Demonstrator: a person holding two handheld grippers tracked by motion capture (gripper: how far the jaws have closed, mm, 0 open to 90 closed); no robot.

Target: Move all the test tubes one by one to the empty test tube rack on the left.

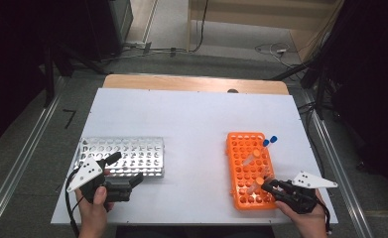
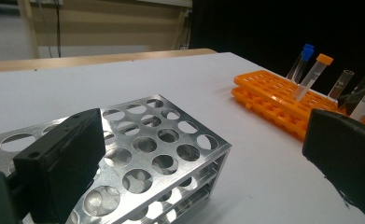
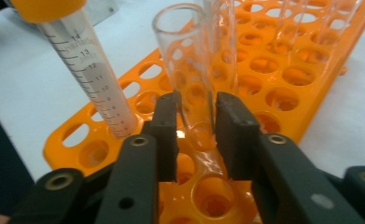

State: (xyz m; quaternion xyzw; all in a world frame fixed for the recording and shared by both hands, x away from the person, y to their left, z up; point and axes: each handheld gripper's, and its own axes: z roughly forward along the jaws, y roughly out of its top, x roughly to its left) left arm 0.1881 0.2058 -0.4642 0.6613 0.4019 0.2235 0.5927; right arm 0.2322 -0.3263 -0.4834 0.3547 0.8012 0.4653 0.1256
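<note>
An orange tube rack lies at the right of the white table. It holds an orange-capped graduated tube, two blue-capped tubes and an uncapped clear tube. My right gripper is at the rack's near end, its pads pressing on the lower part of the clear tube, which stands in a hole. At the left, my left gripper rests open at the near edge of a silver perforated metal rack. Its jaws stand wide apart, and the rack's corner lies between and below them.
The white table has bare room between the two racks and behind them. Its far edge shows a wooden strip. Beyond it are a grey floor and cables. Dark stands flank both sides.
</note>
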